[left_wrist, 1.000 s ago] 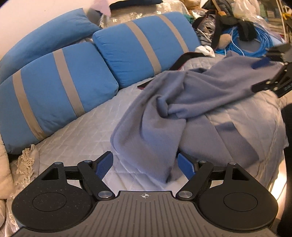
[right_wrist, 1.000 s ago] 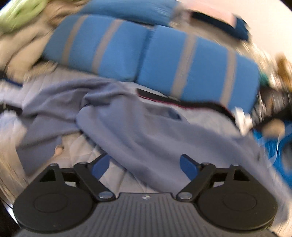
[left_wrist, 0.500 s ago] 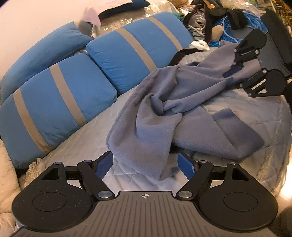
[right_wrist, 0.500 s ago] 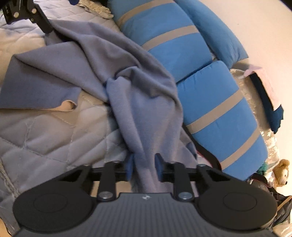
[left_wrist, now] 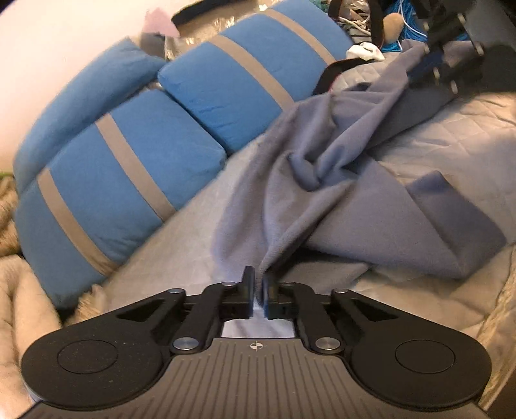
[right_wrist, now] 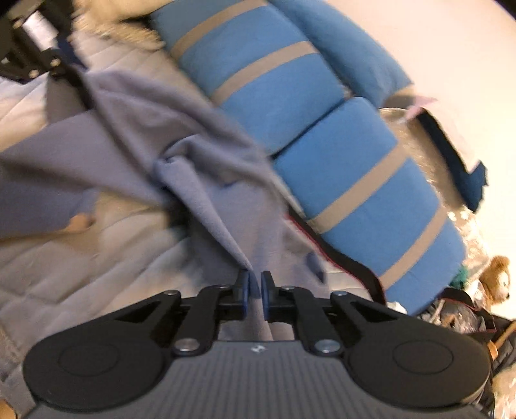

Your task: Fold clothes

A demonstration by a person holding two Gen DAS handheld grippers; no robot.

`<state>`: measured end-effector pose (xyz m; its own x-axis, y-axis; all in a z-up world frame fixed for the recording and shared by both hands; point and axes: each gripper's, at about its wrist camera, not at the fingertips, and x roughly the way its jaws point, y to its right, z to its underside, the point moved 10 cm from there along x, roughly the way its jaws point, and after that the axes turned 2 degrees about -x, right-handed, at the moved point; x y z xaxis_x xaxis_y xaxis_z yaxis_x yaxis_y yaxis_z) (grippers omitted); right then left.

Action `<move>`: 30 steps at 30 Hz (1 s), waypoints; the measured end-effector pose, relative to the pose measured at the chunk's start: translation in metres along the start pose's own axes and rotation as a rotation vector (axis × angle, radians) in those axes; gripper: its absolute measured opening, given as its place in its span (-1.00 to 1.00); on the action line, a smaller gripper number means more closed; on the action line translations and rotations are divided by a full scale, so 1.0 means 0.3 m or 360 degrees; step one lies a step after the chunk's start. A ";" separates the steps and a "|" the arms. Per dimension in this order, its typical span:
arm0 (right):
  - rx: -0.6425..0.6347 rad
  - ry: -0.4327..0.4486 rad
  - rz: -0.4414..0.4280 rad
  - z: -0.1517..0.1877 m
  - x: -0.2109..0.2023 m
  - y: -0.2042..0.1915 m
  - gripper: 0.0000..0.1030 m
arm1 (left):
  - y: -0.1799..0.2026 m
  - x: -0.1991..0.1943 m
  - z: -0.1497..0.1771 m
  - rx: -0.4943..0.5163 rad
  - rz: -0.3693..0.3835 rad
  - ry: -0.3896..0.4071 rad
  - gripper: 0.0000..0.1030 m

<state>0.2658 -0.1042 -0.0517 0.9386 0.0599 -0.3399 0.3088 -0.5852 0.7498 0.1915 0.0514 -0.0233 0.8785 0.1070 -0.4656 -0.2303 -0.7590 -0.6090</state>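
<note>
Left wrist: left hand-held gripper [left_wrist: 257,295] pinches the grey garment [left_wrist: 322,193] — right one [right_wrist: 254,298] closing on its fold.

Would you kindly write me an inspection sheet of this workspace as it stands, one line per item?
Surface: quilted pale bedspread, wrinkled, partly covered.
Job's things: grey-blue fleece garment, crumpled and twisted in the middle, not yet folded.
Clutter: black strap beside the garment; white cloth at the far end.
Grippers: left claw shut on the garment's near edge; right claw closing with a garment fold between its pads.
Cables: blue cable coil beyond the bed.
Surroundings: blue cushions with tan stripes along a pale wall; stuffed bear among piled belongings.
</note>
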 end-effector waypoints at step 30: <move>-0.0337 0.0248 -0.0001 -0.043 -0.124 -0.240 0.12 | -0.283 -0.240 -0.091 0.0043 -0.0081 0.0152 -0.95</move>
<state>0.2108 -0.0540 -0.0858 0.9456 0.1937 -0.2614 0.3196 -0.4037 0.8572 0.1592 0.0907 0.0795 0.9249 0.0820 -0.3712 -0.1947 -0.7364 -0.6479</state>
